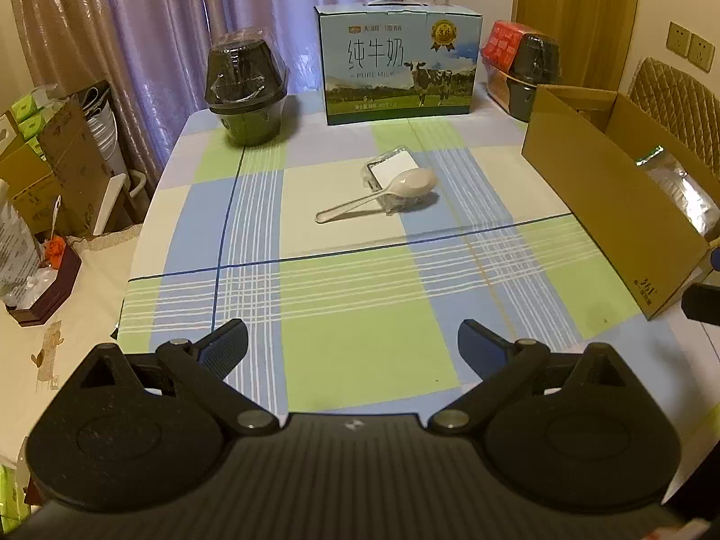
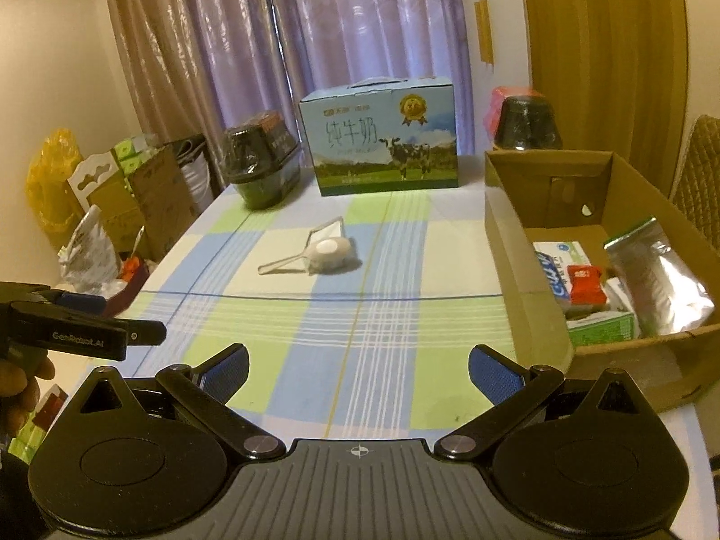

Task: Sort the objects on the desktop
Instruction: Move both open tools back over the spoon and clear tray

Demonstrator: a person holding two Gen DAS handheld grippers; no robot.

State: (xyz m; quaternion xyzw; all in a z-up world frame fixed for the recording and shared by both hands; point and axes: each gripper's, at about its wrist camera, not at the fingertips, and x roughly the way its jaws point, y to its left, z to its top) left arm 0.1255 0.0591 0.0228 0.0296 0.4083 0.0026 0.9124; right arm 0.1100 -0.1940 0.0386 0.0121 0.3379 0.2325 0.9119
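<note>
a white plastic spoon (image 1: pixel 382 195) is lying near the middle of the table (image 1: pixel 351 315), its bowl resting on top of a small clear-wrapped packet (image 1: pixel 391 171) and its handle pointing toward the table's left side. the same spoon and packet are showing in the right wrist view as well, well ahead of both tongs. to the right, an open cardboard box (image 2: pixel 522 261) is sitting on the table, holding a silver foil pouch (image 2: pixel 652 279), a small red packet (image 2: pixel 585 285), a blue-and-white carton (image 2: pixel 551 270) and a green-printed box (image 2: pixel 603 326). at the far edge of the checked tablecloth a pure milk carton (image 1: pixel 398 67) with a cow picture is standing upright, with a dark wrapped container (image 1: pixel 247 85) to its left and another dark container (image 1: pixel 535 72) to its right, in front of a red package (image 1: pixel 499 45). purple curtains (image 1: pixel 270 13) are hanging behind.

the left tongs (image 1: pixel 353 342) are hovering over the near part of the table, fingers spread wide and gripping nothing. the right tongs (image 2: pixel 357 369) are likewise spread wide and empty, just left of the box's near corner. a hand (image 2: pixel 18 382) is showing at the left edge of the right wrist view, holding the left tongs' handle.
</note>
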